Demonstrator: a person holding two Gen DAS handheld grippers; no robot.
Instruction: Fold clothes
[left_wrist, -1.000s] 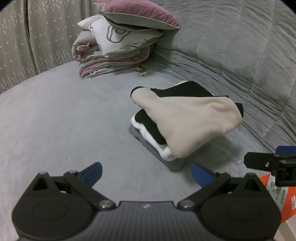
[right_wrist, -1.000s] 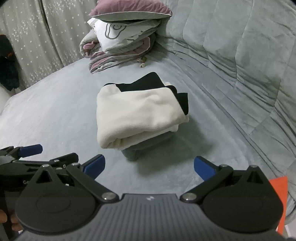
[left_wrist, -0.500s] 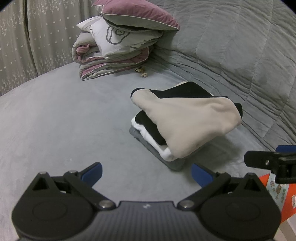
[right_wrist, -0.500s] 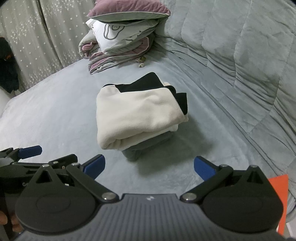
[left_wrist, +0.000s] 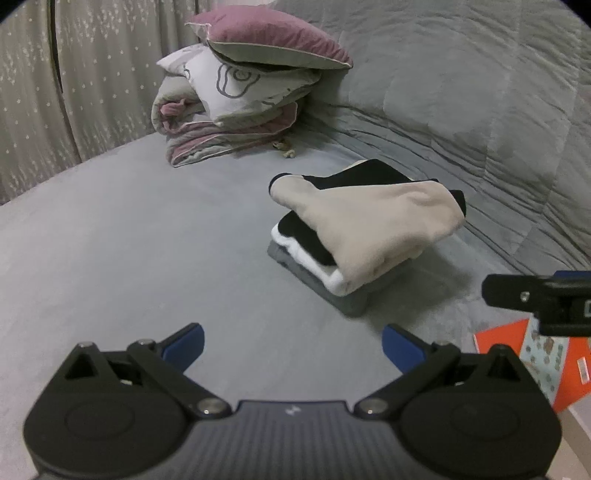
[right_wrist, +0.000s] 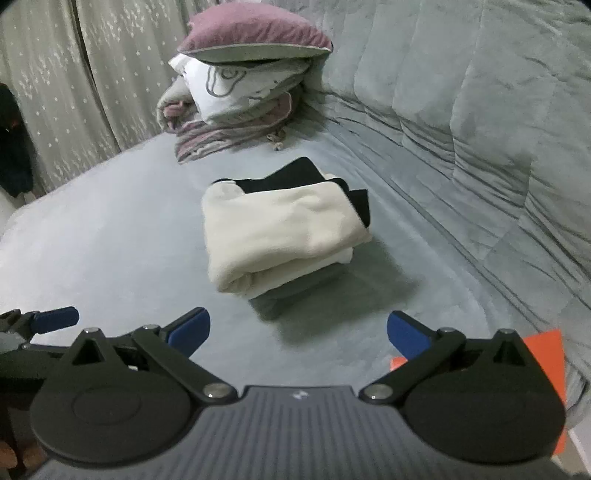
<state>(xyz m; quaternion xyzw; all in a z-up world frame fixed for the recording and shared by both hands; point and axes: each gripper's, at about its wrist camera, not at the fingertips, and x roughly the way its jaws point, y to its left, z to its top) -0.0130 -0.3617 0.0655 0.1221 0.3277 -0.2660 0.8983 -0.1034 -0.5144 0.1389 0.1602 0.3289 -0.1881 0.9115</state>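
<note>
A stack of folded clothes (left_wrist: 364, 236) (right_wrist: 284, 229) lies on the grey bed, with a cream and black garment on top, a white one under it and a grey one (left_wrist: 314, 280) at the bottom. My left gripper (left_wrist: 291, 345) hovers open in front of the stack, nothing between its blue pads. My right gripper (right_wrist: 297, 328) is also open and empty, a short way before the stack. The right gripper's arm (left_wrist: 539, 295) shows at the right edge of the left wrist view. The left gripper's blue fingertip (right_wrist: 55, 317) shows at the left edge of the right wrist view.
A pile of folded quilts and pillows (left_wrist: 247, 92) (right_wrist: 240, 92) sits at the far end of the bed (left_wrist: 129, 240). A quilted grey backrest (right_wrist: 480, 129) rises on the right. An orange packet (left_wrist: 532, 365) (right_wrist: 543, 354) lies at the near right. Dotted curtains (left_wrist: 92, 74) hang behind.
Both views have shifted only slightly; the stack sits a touch higher in the right wrist view. Both grippers stay open and nothing was taken or let go.
</note>
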